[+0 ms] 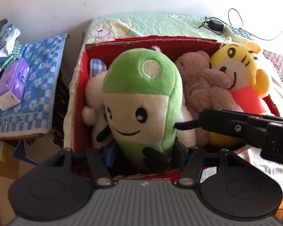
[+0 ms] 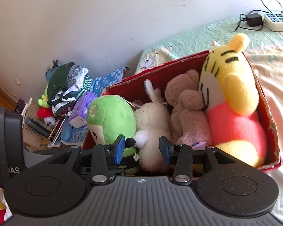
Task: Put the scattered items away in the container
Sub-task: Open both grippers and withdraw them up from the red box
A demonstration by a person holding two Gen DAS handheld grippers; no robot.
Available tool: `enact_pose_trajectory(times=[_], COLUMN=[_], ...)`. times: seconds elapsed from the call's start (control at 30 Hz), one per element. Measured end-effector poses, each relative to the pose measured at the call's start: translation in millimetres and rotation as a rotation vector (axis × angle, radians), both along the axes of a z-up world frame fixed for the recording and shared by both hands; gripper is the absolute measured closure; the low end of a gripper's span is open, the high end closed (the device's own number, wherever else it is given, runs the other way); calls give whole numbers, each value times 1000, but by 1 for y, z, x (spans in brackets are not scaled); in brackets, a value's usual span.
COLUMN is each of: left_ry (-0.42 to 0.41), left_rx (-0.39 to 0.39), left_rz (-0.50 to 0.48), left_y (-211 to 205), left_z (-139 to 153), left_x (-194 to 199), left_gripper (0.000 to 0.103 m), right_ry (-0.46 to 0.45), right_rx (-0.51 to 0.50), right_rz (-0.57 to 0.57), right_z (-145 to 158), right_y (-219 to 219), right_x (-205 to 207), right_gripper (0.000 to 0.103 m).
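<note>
The left gripper (image 1: 144,154) pinches a green plush toy (image 1: 141,101) upright inside a red box (image 1: 76,101). The right gripper (image 2: 142,147) hangs spread over a white plush toy (image 2: 152,124), not gripping it.

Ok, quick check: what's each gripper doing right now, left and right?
Left gripper: closed on the green plush, low on its body, over the red box.
Right gripper: open, holding nothing; the white plush sits between its fingers.

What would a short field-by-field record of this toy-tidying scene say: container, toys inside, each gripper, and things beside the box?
container: red box on the bed
toys inside: green plush, white plush, brown bear, yellow tiger
left gripper: closed on the green plush's base
right gripper: open, white plush between its pads
beside box: blue towel, purple tissue pack
</note>
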State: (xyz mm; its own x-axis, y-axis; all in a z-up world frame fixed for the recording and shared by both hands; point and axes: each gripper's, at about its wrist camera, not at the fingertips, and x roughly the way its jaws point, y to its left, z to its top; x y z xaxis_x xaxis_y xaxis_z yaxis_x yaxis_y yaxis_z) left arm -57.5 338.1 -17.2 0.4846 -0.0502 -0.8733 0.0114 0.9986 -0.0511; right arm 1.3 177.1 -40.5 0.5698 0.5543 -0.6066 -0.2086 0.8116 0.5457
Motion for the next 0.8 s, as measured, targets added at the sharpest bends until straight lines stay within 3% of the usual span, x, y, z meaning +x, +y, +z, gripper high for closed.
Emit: enact_pose_trajectory(times=[0.17, 0.4, 0.8], left_ry=[-2, 1, 3], left_rx=[7, -13, 0], left_rz=[17, 11, -43], left_y=[2, 10, 6], left_z=[2, -1, -4], left_x=[-5, -3, 3], left_gripper=[43, 43, 45], right_ry=[-7, -20, -32], right_rx=[45, 8, -24], right_rz=[34, 80, 21], right_z=[3, 0, -5], right_y=[5, 29, 32], right_x=[7, 12, 11], right_gripper=[58, 58, 56])
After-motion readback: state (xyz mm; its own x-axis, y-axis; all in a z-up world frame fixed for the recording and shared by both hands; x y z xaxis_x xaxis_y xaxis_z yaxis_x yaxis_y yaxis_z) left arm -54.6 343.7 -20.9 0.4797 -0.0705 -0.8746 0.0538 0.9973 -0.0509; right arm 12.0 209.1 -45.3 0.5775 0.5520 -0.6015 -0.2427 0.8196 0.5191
